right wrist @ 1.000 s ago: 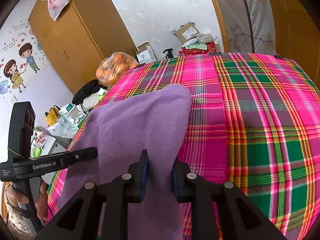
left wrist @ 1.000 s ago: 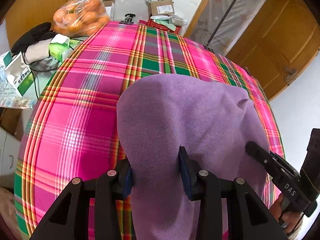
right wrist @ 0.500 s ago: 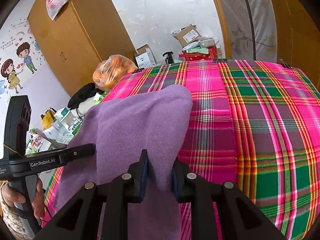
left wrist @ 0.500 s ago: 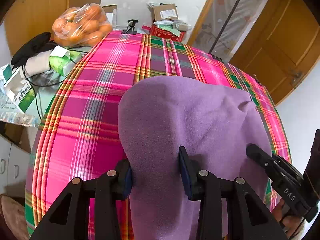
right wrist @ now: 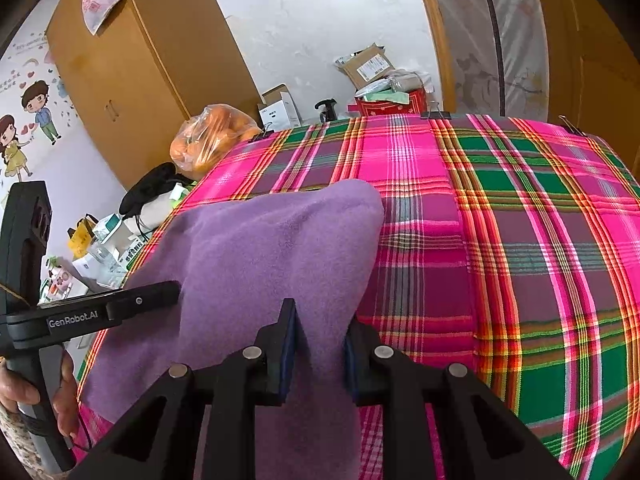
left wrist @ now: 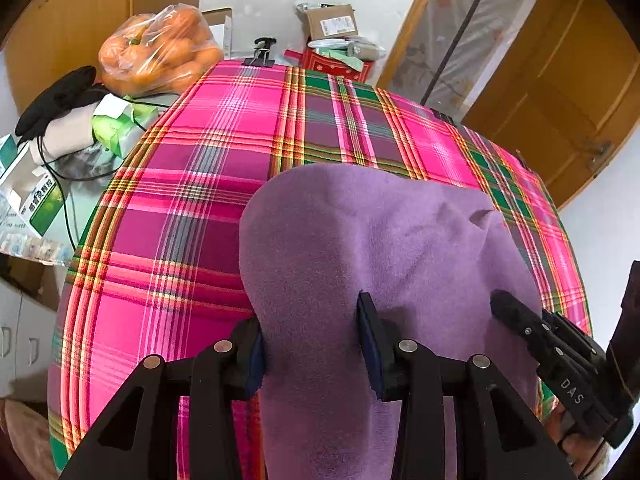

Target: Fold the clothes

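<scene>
Clearly, "GenRobot.AI" marks left gripper point(right wrist: 172, 294) gripping purple cloth point(right wrist: 260, 248).

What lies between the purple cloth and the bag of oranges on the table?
Only bare plaid tablecloth lies between the purple cloth and the bag of oranges; the left wrist view shows it best.

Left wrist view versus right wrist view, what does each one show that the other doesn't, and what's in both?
Only the left wrist view shows the wooden door and the right gripper from outside, its jaws hidden from that side.

Only the right wrist view shows the cartoon wall sticker, the hanging plastic bag on the cabinet, and the person's hand holding the left gripper's handle.

Both show the purple cloth gripped on the plaid tablecloth, the bag of oranges and the cardboard box.
</scene>
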`<action>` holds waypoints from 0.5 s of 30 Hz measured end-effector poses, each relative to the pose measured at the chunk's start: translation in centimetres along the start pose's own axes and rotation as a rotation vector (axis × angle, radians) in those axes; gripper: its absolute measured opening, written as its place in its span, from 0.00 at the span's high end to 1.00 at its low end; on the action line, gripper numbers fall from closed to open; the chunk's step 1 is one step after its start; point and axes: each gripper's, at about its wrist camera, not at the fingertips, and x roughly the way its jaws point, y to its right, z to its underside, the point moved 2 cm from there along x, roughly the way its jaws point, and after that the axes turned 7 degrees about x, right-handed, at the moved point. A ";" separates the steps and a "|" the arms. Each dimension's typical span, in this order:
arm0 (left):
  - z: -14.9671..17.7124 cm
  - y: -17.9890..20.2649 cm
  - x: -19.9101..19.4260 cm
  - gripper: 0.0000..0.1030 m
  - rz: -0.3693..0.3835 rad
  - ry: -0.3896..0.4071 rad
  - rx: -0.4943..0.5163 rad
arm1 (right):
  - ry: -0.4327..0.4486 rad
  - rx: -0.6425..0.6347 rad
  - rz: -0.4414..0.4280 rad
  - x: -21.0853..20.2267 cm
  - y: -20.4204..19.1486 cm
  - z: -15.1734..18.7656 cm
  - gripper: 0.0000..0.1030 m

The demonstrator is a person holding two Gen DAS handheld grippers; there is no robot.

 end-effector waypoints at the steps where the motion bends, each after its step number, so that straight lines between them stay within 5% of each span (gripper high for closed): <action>1: 0.1 0.0 0.1 0.57 -0.003 0.001 0.000 | 0.000 -0.004 0.005 0.1 0.0 0.0 0.78; 15: 2.5 -0.1 -0.9 0.50 -0.028 0.033 0.007 | 0.002 -0.055 0.042 -0.9 0.4 2.1 0.71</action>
